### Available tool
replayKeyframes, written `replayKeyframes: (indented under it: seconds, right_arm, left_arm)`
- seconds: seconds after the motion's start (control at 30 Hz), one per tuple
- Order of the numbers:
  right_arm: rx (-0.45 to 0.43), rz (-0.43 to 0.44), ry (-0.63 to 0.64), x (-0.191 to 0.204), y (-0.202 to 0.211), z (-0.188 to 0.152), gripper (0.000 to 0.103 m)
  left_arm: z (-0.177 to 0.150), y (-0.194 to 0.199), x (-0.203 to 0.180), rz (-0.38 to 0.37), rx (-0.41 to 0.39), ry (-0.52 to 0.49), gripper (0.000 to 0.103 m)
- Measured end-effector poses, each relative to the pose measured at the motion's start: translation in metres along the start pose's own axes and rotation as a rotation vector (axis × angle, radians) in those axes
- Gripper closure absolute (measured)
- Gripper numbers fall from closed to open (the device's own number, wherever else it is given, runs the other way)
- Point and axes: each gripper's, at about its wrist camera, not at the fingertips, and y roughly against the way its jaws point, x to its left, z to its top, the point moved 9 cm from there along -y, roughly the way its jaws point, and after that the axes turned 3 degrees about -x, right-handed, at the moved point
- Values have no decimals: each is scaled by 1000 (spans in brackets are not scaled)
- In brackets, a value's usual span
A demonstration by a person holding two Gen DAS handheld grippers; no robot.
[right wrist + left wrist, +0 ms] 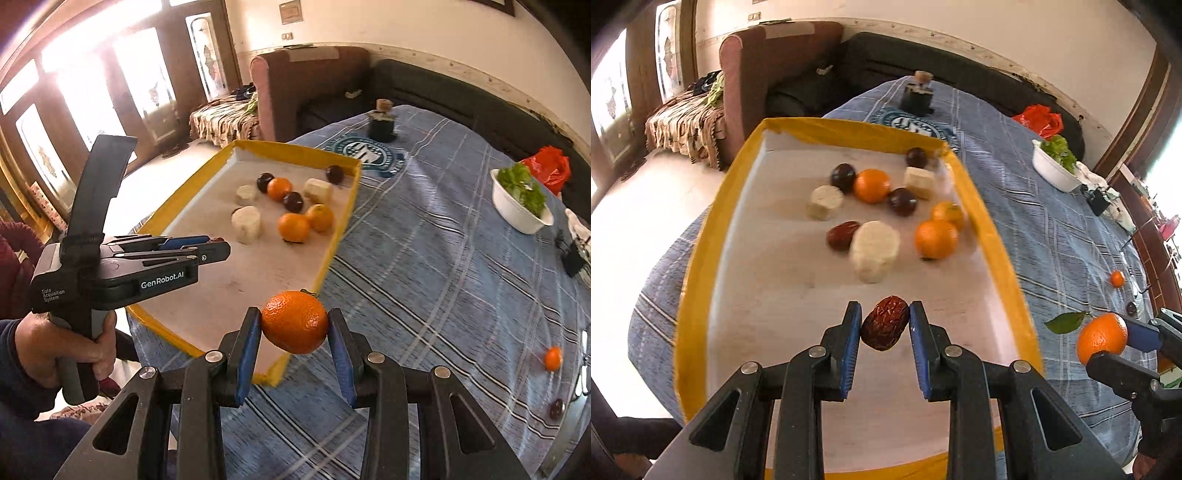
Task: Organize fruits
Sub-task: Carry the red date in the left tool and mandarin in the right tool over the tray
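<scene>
At bottom centre of the left wrist view, the left gripper (884, 325) pinches a wrinkled red date (885, 328) over the near end of the yellow-rimmed tray (993, 236). The right gripper (294, 325) clamps an orange (295, 321) above the tray's near corner. Only the right view shows the hand (70, 350) holding the left tool; only the left view shows the orange's green leaf (1065, 322). Farther up, oranges, dark plums and pale chunks lie in the tray.

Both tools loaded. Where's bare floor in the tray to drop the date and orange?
Tray: the near half, up to the white chunk, is bare, as is the strip along the left wall. The far right is crowded with oranges and plums.
</scene>
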Motion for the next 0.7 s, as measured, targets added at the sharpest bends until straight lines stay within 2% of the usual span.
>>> replayKeyframes:
  seconds: [0.23,0.5,0.7]
  right_arm:
    - [30,34,-30,14,-30,9,62]
    - [99,35,-95,15,-70,11,62]
    - [129,33,-93,19,-88,7,62]
  left_arm:
    - [5,-7,23,29,31,-17,77]
    - [4,-18,24,22,60,-78,77]
    - [-1,-24,27,31,68,-99,77]
